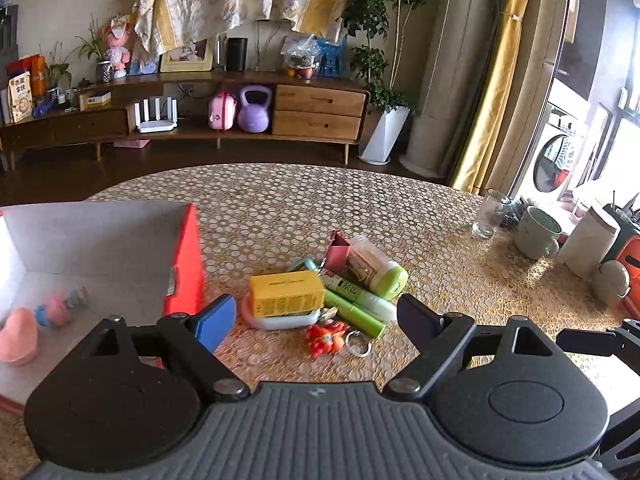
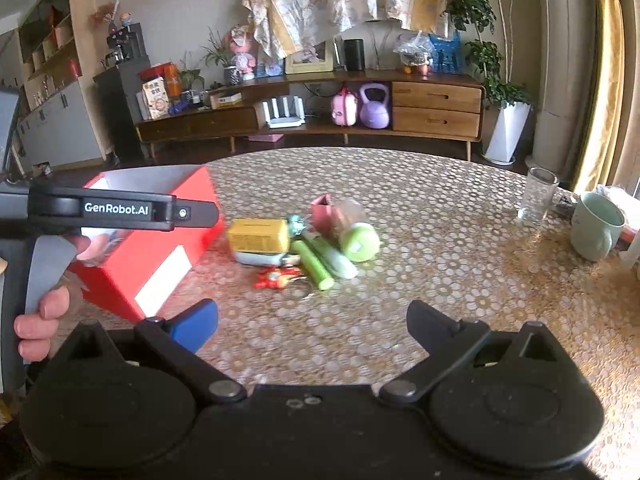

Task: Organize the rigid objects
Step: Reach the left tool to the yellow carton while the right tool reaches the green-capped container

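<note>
Here, worktop: a round top point(image 1: 420, 216) with a pale circle-patterned cover carries everything.
Left gripper point(image 1: 316, 320): fingers stand wide with nothing between them; they hang above the near edge of the pile.
Right gripper point(image 2: 314, 322): fingers stand wide and bare over open worktop, nearer than the pile.
Hand point(image 2: 40, 316): at the left edge of the right view, wrapped round the left gripper's grey handle.
Red box point(image 1: 184, 264): open-topped, left of the pile; inside lie a pink rounded toy point(image 1: 18, 338) and a small pink and blue figure point(image 1: 60, 308), blurred.
Pile: loose things heaped mid-worktop, right of the red box.
Yellow carton point(image 1: 286, 294): on top of a flat pale case point(image 1: 284, 322) at the pile's left.
Green tubes point(image 1: 352, 312): two lying side by side, right of the carton, slanting toward the near right.
Clear jar point(image 1: 376, 268): on its side with a green lid, far right of the pile, touching a small pink box point(image 1: 338, 254).
Red toy keyring point(image 1: 326, 338): nearest item of the pile.
Glass point(image 1: 490, 214): upright at the far right, beside a pale green mug point(image 1: 536, 238).
</note>
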{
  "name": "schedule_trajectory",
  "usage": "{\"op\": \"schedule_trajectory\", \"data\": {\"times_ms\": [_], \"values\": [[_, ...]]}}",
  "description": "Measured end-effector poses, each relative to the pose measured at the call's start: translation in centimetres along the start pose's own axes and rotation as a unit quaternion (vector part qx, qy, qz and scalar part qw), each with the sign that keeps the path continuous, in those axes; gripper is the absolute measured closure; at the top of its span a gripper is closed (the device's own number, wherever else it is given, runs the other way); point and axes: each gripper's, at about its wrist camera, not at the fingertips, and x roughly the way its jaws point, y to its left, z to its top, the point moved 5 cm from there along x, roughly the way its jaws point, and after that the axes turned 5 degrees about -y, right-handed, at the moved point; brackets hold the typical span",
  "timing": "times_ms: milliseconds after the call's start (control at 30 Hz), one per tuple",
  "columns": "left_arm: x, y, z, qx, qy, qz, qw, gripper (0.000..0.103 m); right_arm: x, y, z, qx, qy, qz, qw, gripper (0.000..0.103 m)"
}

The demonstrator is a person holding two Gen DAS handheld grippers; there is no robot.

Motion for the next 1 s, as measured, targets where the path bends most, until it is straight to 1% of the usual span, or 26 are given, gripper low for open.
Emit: {"op": "schedule_trajectory", "data": {"times_ms": [167, 233, 333, 467, 633, 733, 867, 933, 1000], "values": [[2.8, -0.3, -0.3, -0.001, 0.008, 0.012, 0.9999, 0.015, 2.1, -2.1, 1.2, -0.011, 0.004, -0.019, 1.0, 0.002], [3.8, -0.3, -0.4, -0.003, 0.011, 0.023, 0.9997, 0.015, 3.1, -3.1, 2.0, -0.015, 0.005, -0.024, 1.0, 0.002], [5.2, -0.4, -0.5, 0.003, 0.006, 0.033, 0.9994, 0.015, 4.5, -4.3, 2.8, -0.019, 0.006, -0.035, 0.999, 0.003], [6.9, -0.2, -0.9, 0.002, 0.002, 0.056, 0.9984, 0.015, 6.8, -5.7, 3.8, -0.009, 0.014, -0.035, 0.999, 0.004], [9.1, -0.1, -1.5, 0.004, 0.003, 0.082, 0.9966, 0.015, 10.0, -6.1, 4.6, 0.0, 0.025, -0.034, 0.999, 0.007], [10.1, 0.3, -1.7, -0.004, 0.0, 0.086, 0.9963, 0.015, 12.0, -6.0, 4.8, 0.001, 0.035, -0.031, 0.999, 0.01], [11.5, 0.9, -2.0, -0.015, 0.009, 0.092, 0.9957, 0.015, 14.4, -5.4, 5.2, -0.002, 0.046, -0.025, 0.999, 0.012], [11.9, 1.1, -2.3, -0.016, 0.009, 0.088, 0.9959, 0.015, 15.5, -5.1, 5.2, -0.001, 0.052, -0.021, 0.998, 0.014], [12.3, 1.3, -2.4, -0.015, 0.008, 0.093, 0.9955, 0.015, 16.6, -4.8, 5.1, 0.003, 0.06, -0.018, 0.998, 0.016]]}}
